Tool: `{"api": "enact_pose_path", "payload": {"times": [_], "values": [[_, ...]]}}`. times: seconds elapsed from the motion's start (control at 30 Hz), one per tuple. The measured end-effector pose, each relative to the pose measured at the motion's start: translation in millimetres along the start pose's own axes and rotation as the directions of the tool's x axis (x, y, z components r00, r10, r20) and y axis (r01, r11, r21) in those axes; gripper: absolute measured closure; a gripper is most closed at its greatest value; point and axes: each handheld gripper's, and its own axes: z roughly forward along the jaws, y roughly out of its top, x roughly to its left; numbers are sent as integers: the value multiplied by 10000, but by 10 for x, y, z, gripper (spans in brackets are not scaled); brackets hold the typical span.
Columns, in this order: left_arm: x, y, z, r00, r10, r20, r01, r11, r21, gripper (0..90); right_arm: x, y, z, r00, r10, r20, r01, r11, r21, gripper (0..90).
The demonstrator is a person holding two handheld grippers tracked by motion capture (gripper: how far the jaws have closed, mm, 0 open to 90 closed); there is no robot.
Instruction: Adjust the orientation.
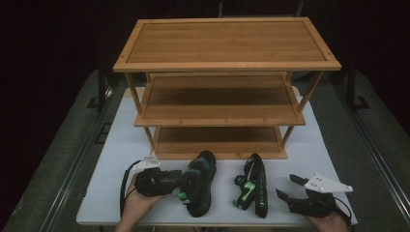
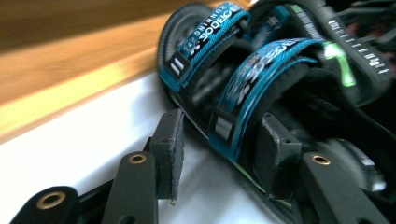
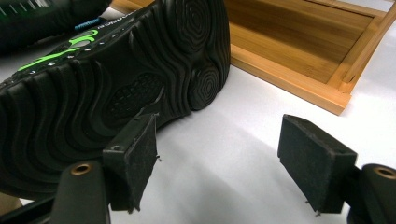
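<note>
At the near table [image 1: 111, 159] edge, the left gripper [image 1: 186, 186] straddles the left shoe's [image 1: 200, 186] side with jaws parted, grip uncertain. The right gripper [image 1: 285, 189] gapes empty just right of the right shoe [image 1: 256, 186], lying on its side. The rack [image 1: 220, 89] stands just beyond.

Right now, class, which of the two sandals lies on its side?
The right sandal, nearest the right tool: it is tipped so its black sole faces that tool, while the left sandal sits upright, straps up.

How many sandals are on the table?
2. One sandal lies upright at the left gripper; the other sandal lies on its side, nearer the right gripper.
</note>
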Motion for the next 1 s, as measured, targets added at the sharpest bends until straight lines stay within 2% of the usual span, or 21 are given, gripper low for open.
{"api": "enact_pose_path", "payload": {"times": [0.1, 0.2, 0.43, 0.5, 0.53, 0.63, 0.73, 0.83, 1.0], "values": [[-35, 19, 49, 10000, 60, 3, -60, 10000, -34, 540, -4, 0, -5, 10000, 12, 17, -12, 10000, -40, 277], [-89, 33, 150, 9998, 56, 215, -55, 10000, -63, 517, -2, 1, -14, 10000, 36, 12, -36, 10000, -67, 278], [-151, 44, 218, 9995, 282, 161, -279, 9995, -167, 467, 8, -2, -14, 10000, 59, -56, -60, 10000, -72, 277], [-178, 42, 235, 9993, 351, 120, -348, 9992, -216, 456, 9, -1, -13, 10000, 58, -65, -58, 10000, -77, 278], [-210, 39, 248, 9990, 445, -68, -446, 9986, -289, 438, 9, 0, -11, 10000, 32, -85, -32, 10000, -62, 278], [-245, 30, 262, 9985, 492, -247, -503, 9978, -426, 427, 5, 0, -12, 10000, 47, -79, -47, 9999, -93, 277], [-259, 24, 272, 9980, 563, -297, -576, 9974, -433, 408, 2, 0, -16, 9999, 81, -97, -82, 9999, -128, 278], [-269, 13, 290, 9977, 584, -351, -598, 9974, -401, 329, -5, 4, -25, 9999, 128, -113, -130, 9997, -203, 287], [-285, -3, 276, 9977, 559, -391, -577, 9972, -468, 328, -10, 12, -49, 9995, 299, -126, -303, 9988, -378, 309]]}}
